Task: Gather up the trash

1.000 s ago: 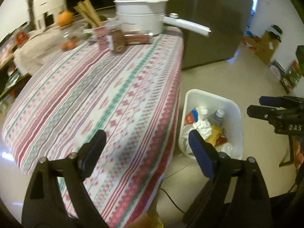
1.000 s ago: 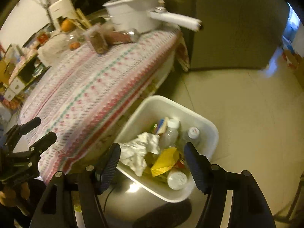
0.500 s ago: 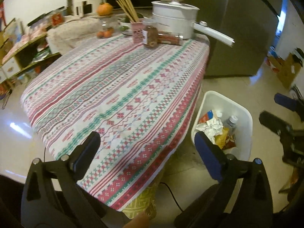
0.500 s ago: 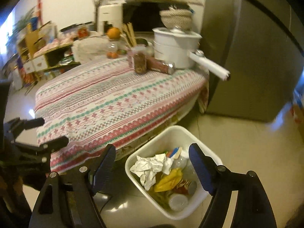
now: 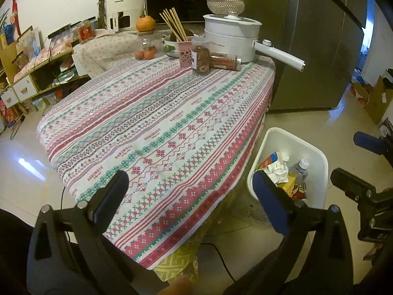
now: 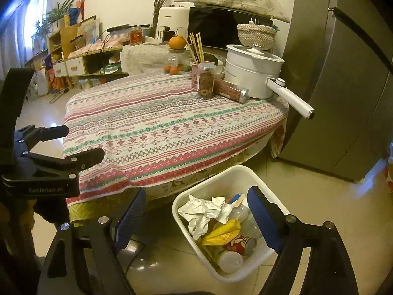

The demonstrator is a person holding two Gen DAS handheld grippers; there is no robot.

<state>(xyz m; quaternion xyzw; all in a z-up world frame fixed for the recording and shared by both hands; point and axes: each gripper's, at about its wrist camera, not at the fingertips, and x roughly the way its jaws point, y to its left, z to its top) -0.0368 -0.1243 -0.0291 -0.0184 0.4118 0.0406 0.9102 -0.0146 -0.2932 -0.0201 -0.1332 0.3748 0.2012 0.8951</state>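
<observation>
The left gripper stands spread wide with nothing between its blue pads; its jaws have just been opening, and it hangs over the near edge of the table, touching nothing. The right gripper is likewise released and empty, its jaws having just been opening too, and it hovers above the near rim of the white bin without contact.

The bin sits on the tiled floor just beside the table's right edge, under the overhang of the striped cloth. Inside lie crumpled white paper, a yellow wrapper, a red can and clear plastic bottles, filling it to below the rim.

The near and middle parts of the tabletop are bare cloth. At the far edge stand a white pot whose long handle juts past the far right corner, a spice jar, another jar lying on its side and a pink chopstick holder. A dark refrigerator rises close behind that corner. Open floor lies to the right of the bin and in front of the refrigerator.
</observation>
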